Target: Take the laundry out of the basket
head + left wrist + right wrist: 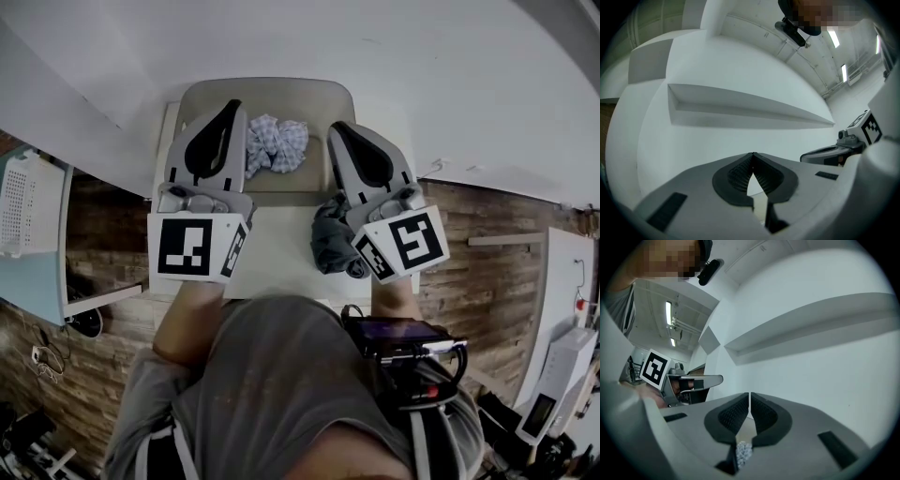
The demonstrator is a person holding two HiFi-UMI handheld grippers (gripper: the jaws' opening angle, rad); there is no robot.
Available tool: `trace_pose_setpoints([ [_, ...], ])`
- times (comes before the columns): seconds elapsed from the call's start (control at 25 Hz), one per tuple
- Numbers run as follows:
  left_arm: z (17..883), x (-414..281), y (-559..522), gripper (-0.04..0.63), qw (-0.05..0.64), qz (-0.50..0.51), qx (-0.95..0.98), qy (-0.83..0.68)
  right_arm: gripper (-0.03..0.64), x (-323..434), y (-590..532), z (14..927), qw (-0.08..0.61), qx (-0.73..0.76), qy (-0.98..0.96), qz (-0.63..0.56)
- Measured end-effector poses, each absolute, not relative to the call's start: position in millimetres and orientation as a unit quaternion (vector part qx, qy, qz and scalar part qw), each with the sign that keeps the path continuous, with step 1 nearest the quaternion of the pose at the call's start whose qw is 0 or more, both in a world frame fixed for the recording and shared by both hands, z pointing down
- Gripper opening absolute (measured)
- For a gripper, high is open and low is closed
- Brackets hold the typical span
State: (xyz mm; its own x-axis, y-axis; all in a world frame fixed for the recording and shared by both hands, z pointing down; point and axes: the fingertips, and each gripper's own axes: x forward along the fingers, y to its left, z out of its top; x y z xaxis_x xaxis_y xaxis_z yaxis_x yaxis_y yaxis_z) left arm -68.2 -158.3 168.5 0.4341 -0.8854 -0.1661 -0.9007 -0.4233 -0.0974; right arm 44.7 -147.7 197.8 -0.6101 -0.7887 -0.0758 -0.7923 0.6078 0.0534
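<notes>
At the far left a white perforated crate (21,202) stands well apart from the work. My left gripper (232,105) hangs level over the left part of the beige basket (267,92). Its jaws are clenched tip to tip with nothing between them. The checked cloth (277,145) lies crumpled inside the basket, between my two grippers. On the near side of the basket a dark grey garment (328,242) lies bunched on the white table (281,267), partly under my right gripper (337,127). That gripper hangs over the basket's right part, its jaws drawn together to a hairline slit and empty. Below its pads I glimpse a bit of the checked cloth.
</notes>
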Motion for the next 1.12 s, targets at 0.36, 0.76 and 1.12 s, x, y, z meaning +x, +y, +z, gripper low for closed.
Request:
trace_pose_setpoints([
  [0.36, 172, -63, -208, 0.008, 0.097, 0.023, -0.843, 0.529, 0.018, 51, -178, 195, 0.037, -0.448, 0.893, 0.027],
  [0.76, 231, -50, -255, 0.008, 0.060, -0.031, -0.857, 0.512, 0.018, 43, -211, 211, 0.024, -0.446, 0.895, -0.004],
  [1.12, 295, -40, -291, 0.008, 0.019, -0.091, -0.865, 0.493, 0.018, 52, -240, 228, 0.021, -0.454, 0.890, -0.024],
])
